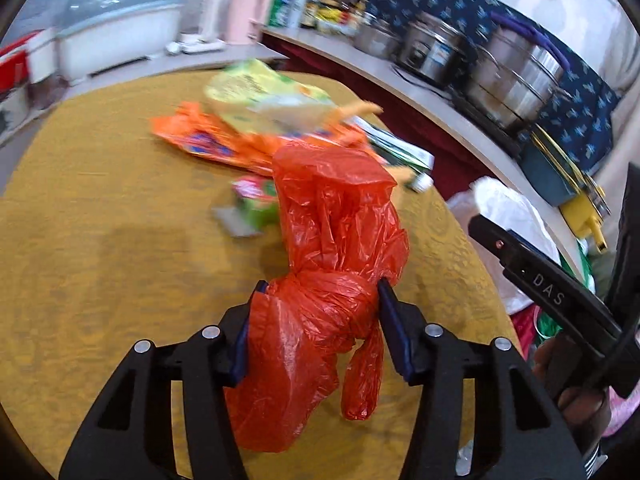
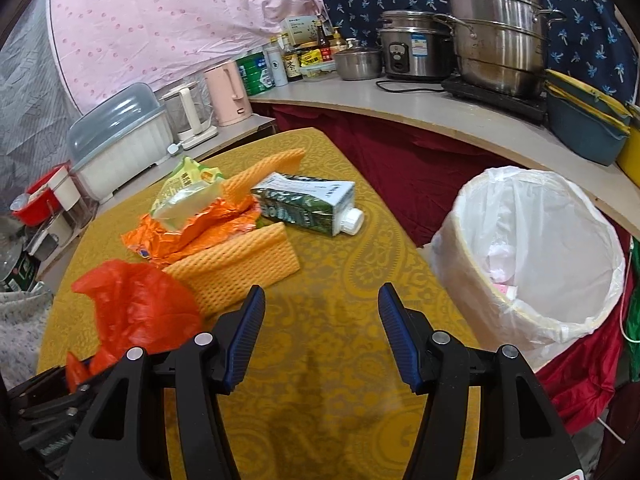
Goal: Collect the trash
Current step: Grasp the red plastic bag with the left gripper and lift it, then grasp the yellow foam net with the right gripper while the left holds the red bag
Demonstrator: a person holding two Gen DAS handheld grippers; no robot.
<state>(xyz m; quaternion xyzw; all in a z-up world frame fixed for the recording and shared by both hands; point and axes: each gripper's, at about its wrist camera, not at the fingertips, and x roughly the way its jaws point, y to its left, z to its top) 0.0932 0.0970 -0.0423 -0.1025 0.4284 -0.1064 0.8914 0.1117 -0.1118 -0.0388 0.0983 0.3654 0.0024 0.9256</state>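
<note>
My left gripper is shut on a crumpled red plastic bag and holds it above the yellow table; the bag also shows in the right wrist view. My right gripper is open and empty over the table's near part. Behind lie an orange wrapper, a yellow-green packet, an orange mesh cloth and a green-white carton on its side. A white-lined trash bin stands right of the table, with some trash inside.
A counter runs behind and to the right with steel pots, a rice cooker, bottles, a pink kettle and a covered dish rack. A small green-pink wrapper lies on the table. Red cloth hangs below the counter.
</note>
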